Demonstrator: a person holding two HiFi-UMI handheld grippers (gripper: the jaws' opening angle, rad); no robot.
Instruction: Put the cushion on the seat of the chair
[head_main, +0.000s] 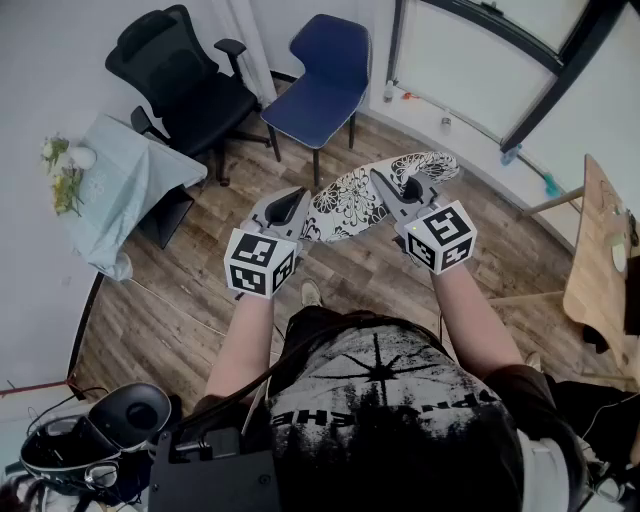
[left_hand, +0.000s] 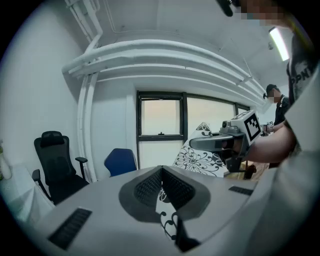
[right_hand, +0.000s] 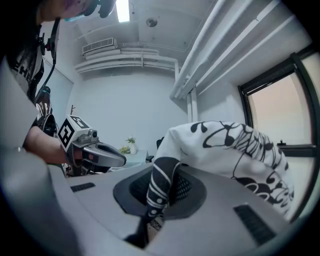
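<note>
A white cushion (head_main: 365, 195) with a black floral print hangs in the air between my two grippers, above the wooden floor. My left gripper (head_main: 297, 203) is shut on its left edge; patterned fabric shows between the closed jaws in the left gripper view (left_hand: 167, 215). At the cushion's right end my right gripper (head_main: 388, 187) is shut on a dark patterned fold (right_hand: 161, 187), and the cushion (right_hand: 225, 147) bulges past its jaws. The blue chair (head_main: 325, 75) stands ahead by the window, its seat bare; it also shows in the left gripper view (left_hand: 120, 161).
A black office chair (head_main: 185, 85) stands left of the blue chair. A small table under a pale cloth (head_main: 125, 185) with flowers is at the left wall. A wooden table (head_main: 600, 250) is at the right. A headset (head_main: 110, 425) lies at the lower left.
</note>
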